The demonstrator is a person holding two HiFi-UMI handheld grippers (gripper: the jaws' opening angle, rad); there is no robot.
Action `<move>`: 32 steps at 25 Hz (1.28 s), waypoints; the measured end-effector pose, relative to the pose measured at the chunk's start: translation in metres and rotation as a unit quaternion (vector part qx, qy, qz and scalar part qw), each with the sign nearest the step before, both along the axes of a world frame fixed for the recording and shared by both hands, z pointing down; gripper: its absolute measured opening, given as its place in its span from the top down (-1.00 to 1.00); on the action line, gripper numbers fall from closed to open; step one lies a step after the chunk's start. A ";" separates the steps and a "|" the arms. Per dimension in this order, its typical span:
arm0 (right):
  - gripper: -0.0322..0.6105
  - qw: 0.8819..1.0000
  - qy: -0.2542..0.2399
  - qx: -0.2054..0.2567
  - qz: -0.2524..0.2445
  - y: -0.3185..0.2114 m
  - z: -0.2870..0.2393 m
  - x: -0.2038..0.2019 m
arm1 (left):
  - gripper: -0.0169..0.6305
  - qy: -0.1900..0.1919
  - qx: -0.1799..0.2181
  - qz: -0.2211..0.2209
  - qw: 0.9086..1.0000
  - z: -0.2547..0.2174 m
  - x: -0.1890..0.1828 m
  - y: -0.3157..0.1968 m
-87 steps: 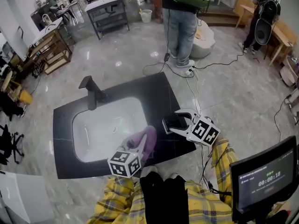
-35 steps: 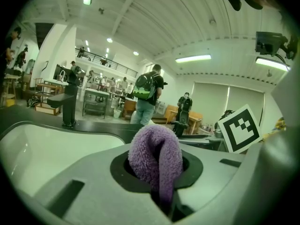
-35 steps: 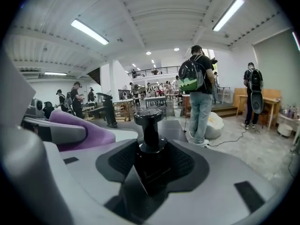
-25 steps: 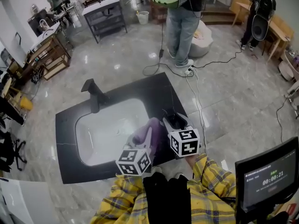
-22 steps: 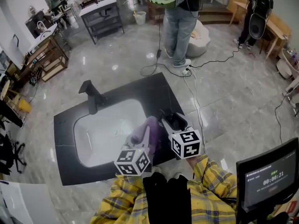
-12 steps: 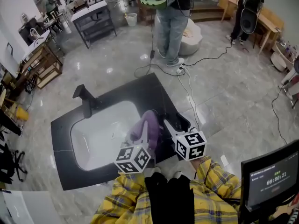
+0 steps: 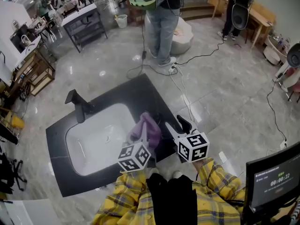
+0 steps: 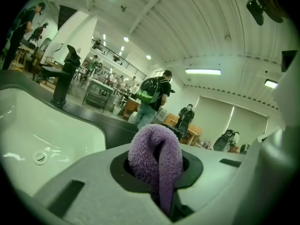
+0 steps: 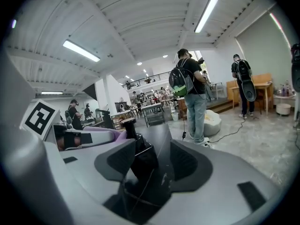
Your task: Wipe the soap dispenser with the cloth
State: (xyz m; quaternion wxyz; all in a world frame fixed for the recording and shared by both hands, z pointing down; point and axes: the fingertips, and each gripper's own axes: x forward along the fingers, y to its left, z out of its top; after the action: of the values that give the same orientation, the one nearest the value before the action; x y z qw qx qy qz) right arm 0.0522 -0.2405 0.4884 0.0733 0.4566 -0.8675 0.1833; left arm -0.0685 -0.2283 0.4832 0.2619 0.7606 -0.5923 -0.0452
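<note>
We have drawn both grippers together right of the sink (image 7: 89, 142) since earlier, our left gripper (image 7: 148, 139) clamped on the cloth (image 7: 146, 125) to wipe the soap dispenser (image 9: 140, 159), which stands loosely between our right gripper's (image 7: 176, 125) parted jaws, which have just been opening.

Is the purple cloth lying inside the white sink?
No, the purple cloth is pinched between the jaws of the left gripper, with the sink off to one side.
</note>
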 end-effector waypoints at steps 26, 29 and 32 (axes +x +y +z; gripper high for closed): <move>0.24 0.996 0.002 0.012 -0.089 0.000 -0.005 -0.029 | 0.82 -0.171 -0.057 0.102 0.978 0.038 0.009 0.020; 0.24 0.995 0.001 0.020 -0.100 -0.006 -0.008 -0.032 | 0.82 -0.173 -0.069 0.108 0.977 0.044 0.006 0.023; 0.24 0.994 0.010 0.019 -0.110 -0.011 -0.004 -0.034 | 0.82 -0.167 -0.078 0.107 0.977 0.047 0.001 0.026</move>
State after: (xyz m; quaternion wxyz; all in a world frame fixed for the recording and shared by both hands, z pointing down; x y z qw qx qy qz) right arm 0.0185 -0.2520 0.4841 0.0933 0.3611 -0.9151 0.1532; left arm -0.0674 -0.2021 0.5305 0.2217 0.7936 -0.5445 0.1569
